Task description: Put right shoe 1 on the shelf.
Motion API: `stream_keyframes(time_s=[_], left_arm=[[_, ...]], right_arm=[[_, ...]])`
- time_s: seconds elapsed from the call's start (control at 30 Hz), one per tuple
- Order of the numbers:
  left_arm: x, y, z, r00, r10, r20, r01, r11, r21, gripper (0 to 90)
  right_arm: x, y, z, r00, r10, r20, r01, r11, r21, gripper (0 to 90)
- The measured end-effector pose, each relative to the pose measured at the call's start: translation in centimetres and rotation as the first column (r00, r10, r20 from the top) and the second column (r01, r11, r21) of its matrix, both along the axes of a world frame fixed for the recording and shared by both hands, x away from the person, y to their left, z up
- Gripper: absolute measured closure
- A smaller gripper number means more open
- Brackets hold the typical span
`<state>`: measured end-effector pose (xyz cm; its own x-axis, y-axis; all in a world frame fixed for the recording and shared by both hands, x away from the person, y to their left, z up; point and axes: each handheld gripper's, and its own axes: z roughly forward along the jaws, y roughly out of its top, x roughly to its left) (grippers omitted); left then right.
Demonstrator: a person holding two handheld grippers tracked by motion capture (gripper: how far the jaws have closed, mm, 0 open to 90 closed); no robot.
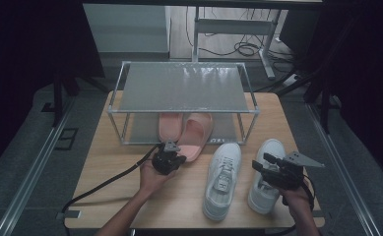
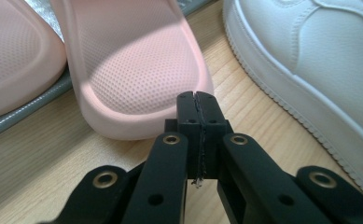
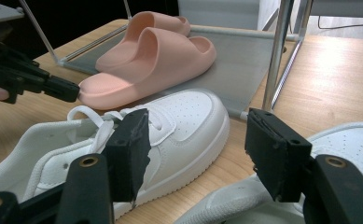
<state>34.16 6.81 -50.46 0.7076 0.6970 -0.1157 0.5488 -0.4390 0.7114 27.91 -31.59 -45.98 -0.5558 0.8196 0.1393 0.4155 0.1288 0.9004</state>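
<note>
The left gripper [image 2: 198, 95] has its jaws pressed flat together with nothing between them, and the closed tips sit right at the heel edge of the nearer pink slipper [image 2: 137, 70] — a blunt nose for nudging, by the look of it, rather than a pinch. From the tips, that slipper lies at twelve o'clock, its heel out on the wooden table [image 1: 110, 172] and its front on the lower shelf of the metal shoe rack [image 1: 184, 88]; the second pink slipper [image 2: 11, 60] sits at ten o'clock, farther in on the shelf. A push along the sole would likely slide the nearer one in beside its partner.

The right gripper [image 3: 195, 154] hangs wide open, holding nothing — jaws apart above the pair of white sneakers. The left sneaker [image 3: 137, 135] lies at eleven o'clock from it, the right sneaker [image 3: 352, 149] at three, both flat on the table in front of the rack, probably waiting their turn.
</note>
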Motion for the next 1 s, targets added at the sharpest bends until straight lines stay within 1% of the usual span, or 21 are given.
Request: stream_keyframes(time_s=[0.1,0.27,0.33,0.47,0.5,0.57,0.63,0.8,1.0], left_arm=[[0.3,-0.2,-0.3,0.9999,-0.007,-0.015,0.007,0.9998,-0.019,90.0],[0.7,-0.7,-0.3,0.9996,-0.018,-0.023,0.017,0.9994,-0.031,90.0],[1.0,-0.8,-0.4,0.9997,-0.01,-0.022,0.009,0.9995,-0.031,90.0],[1.5,-0.9,-0.4,0.9997,0.004,-0.024,-0.005,0.999,-0.045,90.0],[1.5,-1.0,-0.3,0.9998,0.005,-0.021,-0.006,0.9991,-0.042,90.0],[1.5,-1.4,-0.2,1.0,0.002,0.0,-0.002,1.0,-0.009,90.0],[1.6,-1.9,-0.1,0.9999,-0.002,0.01,0.002,1.0,0.008,90.0],[2.1,-2.5,-0.1,1.0,-0.005,0.008,0.004,0.9999,0.016,90.0],[2.5,-3.2,-0.1,0.9998,-0.001,0.02,0.001,0.9993,0.038,90.0]], right_arm=[[0.0,-0.1,0.0,1.0,-0.002,-0.001,0.002,1.0,0.001,40.7],[0.0,0.0,-0.1,1.0,0.0,-0.002,0.0,1.0,-0.001,40.7],[0.0,0.1,-0.1,1.0,0.001,-0.003,-0.001,1.0,-0.002,40.6],[0.0,0.0,-0.1,1.0,-0.001,-0.002,0.001,1.0,-0.002,40.6],[0.0,0.0,-0.1,1.0,-0.001,-0.002,0.001,1.0,-0.002,40.6],[0.1,0.0,-0.1,1.0,-0.001,-0.003,0.001,1.0,-0.003,40.7],[0.1,0.1,-0.1,1.0,-0.001,-0.004,0.001,1.0,-0.004,40.7],[0.1,0.0,-0.1,1.0,-0.001,-0.003,0.001,1.0,-0.003,40.7],[0.1,0.0,-0.2,1.0,-0.001,-0.003,0.001,1.0,-0.004,40.6]])
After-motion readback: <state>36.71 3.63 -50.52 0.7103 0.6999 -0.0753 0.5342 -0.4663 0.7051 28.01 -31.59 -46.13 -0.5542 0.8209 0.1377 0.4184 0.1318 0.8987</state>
